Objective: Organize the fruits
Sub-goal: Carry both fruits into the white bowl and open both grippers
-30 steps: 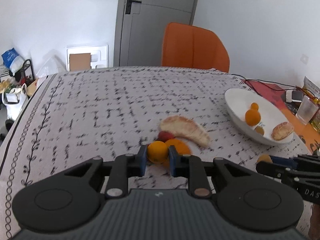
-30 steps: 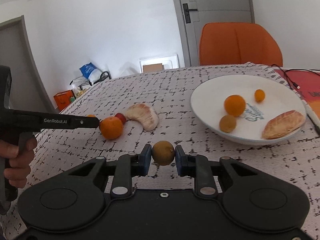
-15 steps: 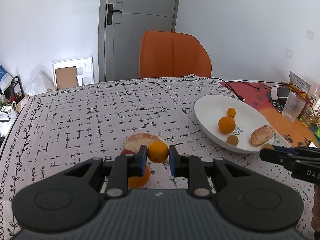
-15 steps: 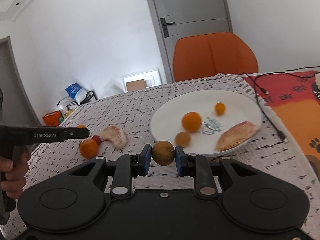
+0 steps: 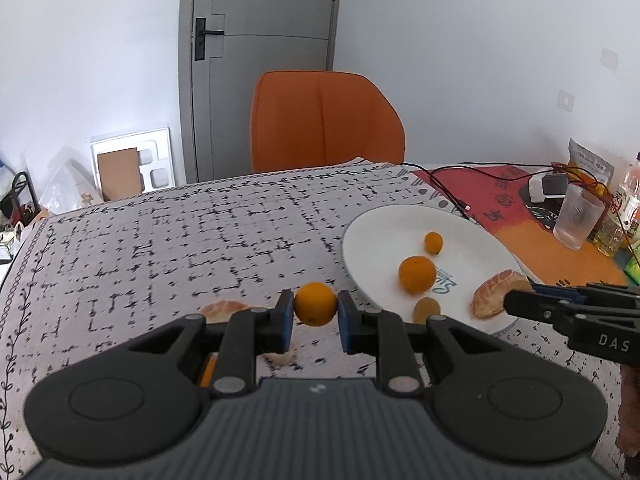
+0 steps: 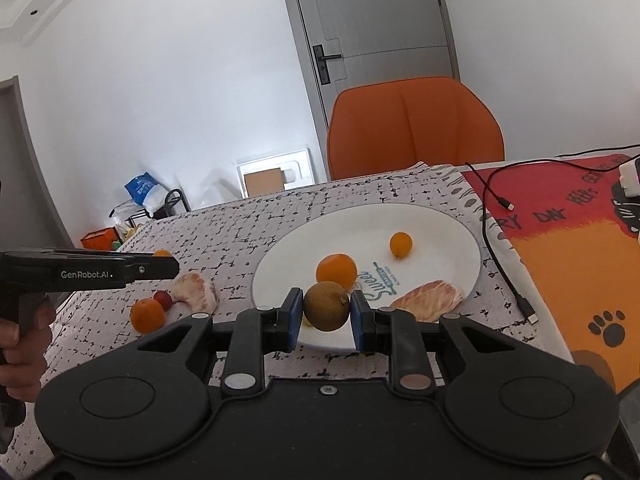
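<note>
Left wrist view: the left gripper (image 5: 316, 322) pinched a small round orange (image 5: 315, 304) above the patterned tablecloth (image 5: 160, 240). The right gripper (image 6: 326, 322) clamped a brownish-green round fruit (image 6: 326, 306) over the near rim of the white plate (image 6: 440, 232), which held two oranges and a peeled segment (image 6: 430, 296).

1. The table (image 6: 224, 240), under a black-and-white patterned cloth, fills the middle of the right-wrist frame.
2. A white plate (image 6: 452, 236) sits centre-right.
3. At lower left lie a peeled pomelo segment (image 6: 195, 287), a small red fruit (image 6: 163, 299) and an orange (image 6: 147, 315).
4. A red-orange mat (image 6: 560, 232) with a black cable (image 6: 496, 248) lies on the right.
</note>
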Motion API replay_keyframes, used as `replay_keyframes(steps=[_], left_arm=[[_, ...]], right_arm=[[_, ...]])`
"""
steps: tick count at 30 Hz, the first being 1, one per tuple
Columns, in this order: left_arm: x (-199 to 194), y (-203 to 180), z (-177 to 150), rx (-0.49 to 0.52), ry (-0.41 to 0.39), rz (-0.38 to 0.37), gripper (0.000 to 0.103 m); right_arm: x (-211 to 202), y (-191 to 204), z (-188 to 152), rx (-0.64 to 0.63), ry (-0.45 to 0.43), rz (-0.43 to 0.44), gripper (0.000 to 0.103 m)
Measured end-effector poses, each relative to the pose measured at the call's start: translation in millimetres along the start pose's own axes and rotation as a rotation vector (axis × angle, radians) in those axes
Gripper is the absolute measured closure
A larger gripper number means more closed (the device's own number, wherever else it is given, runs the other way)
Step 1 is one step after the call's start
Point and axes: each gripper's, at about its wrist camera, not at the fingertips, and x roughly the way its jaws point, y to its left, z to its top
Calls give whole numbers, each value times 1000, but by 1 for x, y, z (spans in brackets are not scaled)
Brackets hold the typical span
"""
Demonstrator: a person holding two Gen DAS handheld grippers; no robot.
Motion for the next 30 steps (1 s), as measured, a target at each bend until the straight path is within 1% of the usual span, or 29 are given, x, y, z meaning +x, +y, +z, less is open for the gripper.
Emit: replay_keyframes(steps=[5,6,7,10,19,23,26,29,30], left_arm=[[9,-15,6,27,11,0,82],[12,-17,6,31,14,0,82],[14,-20,7,35,17,-1,82],[23,-29,8,49,30,-12,82],[51,-53,16,83,51,-57,82],[60,-59,17,94,62,-66,81],[62,-60,17,85,65,-54,78],[62,-58,18,78,70,-49,77],[61,-57,18,75,71,-45,74]], right_arm=[[9,-12,-1,24,4,17,78],[10,-14,-3,29,5,22,75],[11,-16,-4,37,3,26,74],[10,-22,-8,61,4,24,74],[-13,-43,-17,129,-19,-5,73],[-20,-46,-16,131,-33,-13,73],[-21,-49,-15,151,-38,-15,73],[-20,-51,-16,156,-38,-17,73],[-20,-50,-16,157,-39,-18,73]])
